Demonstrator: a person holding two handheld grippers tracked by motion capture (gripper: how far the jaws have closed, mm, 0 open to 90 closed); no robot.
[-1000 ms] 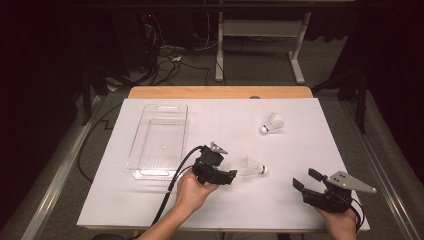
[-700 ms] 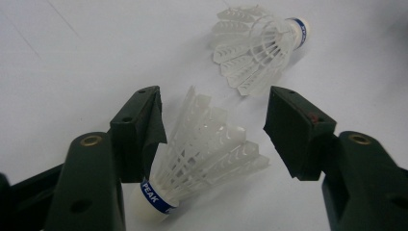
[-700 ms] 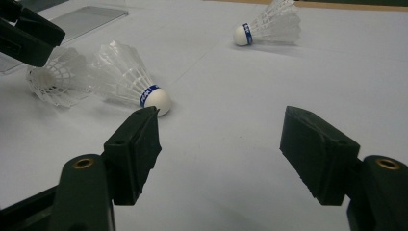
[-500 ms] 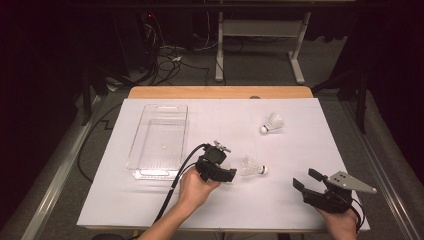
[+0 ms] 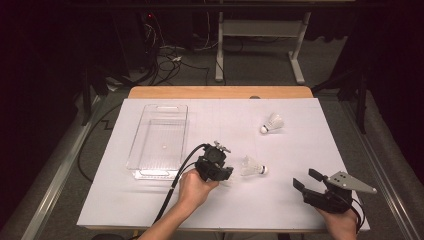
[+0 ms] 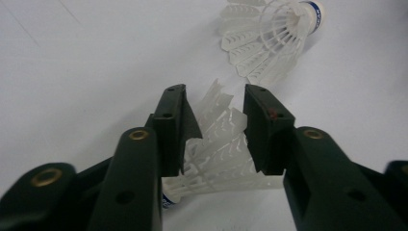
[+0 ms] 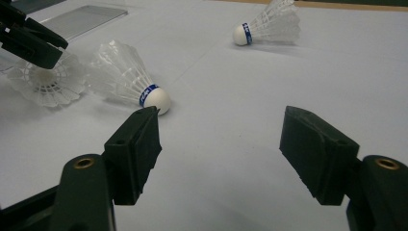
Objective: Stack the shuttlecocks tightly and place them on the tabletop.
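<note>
Three white feather shuttlecocks lie on the white table. My left gripper (image 6: 214, 101) points down at one shuttlecock (image 6: 219, 154). Its jaws have just been closing, and both pads now press on the feather skirt. In the high view this gripper (image 5: 225, 172) sits at table centre, right of the tray. A second shuttlecock (image 5: 253, 167) lies just right of it, cork pointing right, and is also seen ahead of the left jaws (image 6: 269, 33). The third shuttlecock (image 5: 272, 122) rests farther back right. My right gripper (image 5: 306, 178) hovers open at the front right, with nothing between its jaws (image 7: 219, 130).
A clear plastic tray (image 5: 150, 174) stands empty at the left of the table. A black cable (image 5: 175, 185) trails from the left gripper toward the front edge. Beyond the table's far wooden edge (image 5: 220, 92) are desk legs and cables on the floor.
The left gripper's jaws have drawn in on the shuttlecock under it. Both hands have stayed where they were, and the other two shuttlecocks have not moved.
</note>
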